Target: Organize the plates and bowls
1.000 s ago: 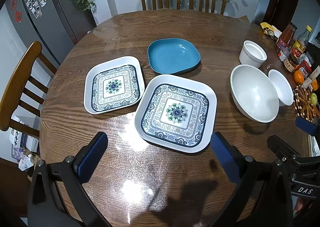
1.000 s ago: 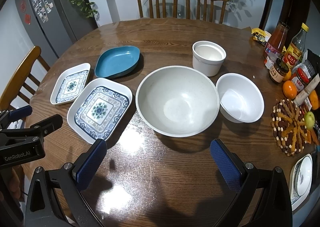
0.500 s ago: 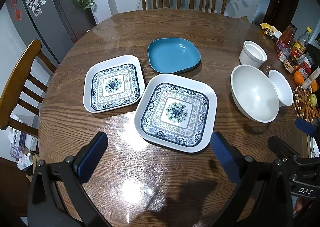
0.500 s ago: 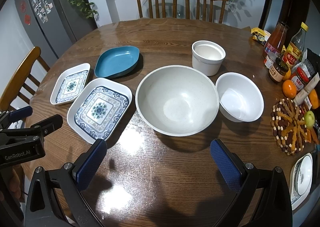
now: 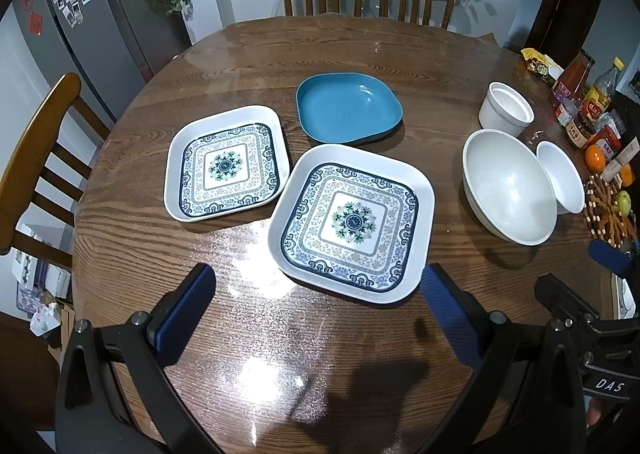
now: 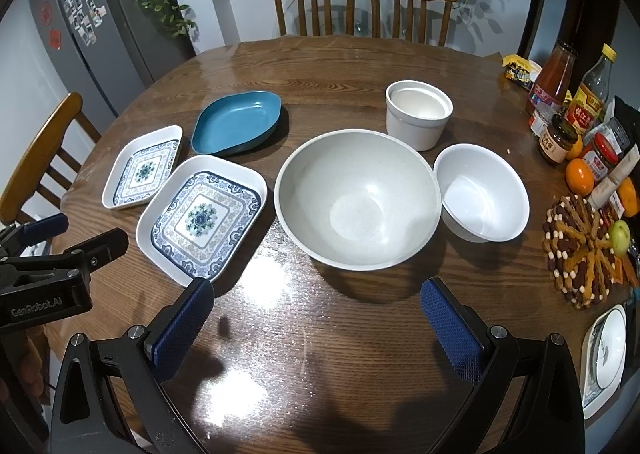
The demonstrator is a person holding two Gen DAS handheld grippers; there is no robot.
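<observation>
Round wooden table (image 6: 360, 70): two patterned plates (image 5: 352, 223), blue dish (image 5: 347, 113), three white bowls (image 6: 357, 199).

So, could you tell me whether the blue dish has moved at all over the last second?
No. In the left wrist view the blue dish sits in the same spot behind the big patterned plate on the table.

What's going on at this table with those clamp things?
A person holds two grippers over a round wooden table, about to tidy the dishes. The left gripper and right gripper are both open and empty. Nothing is stacked yet: two patterned plates, a blue dish, a large bowl, a small bowl and a white cup sit separately.
</observation>
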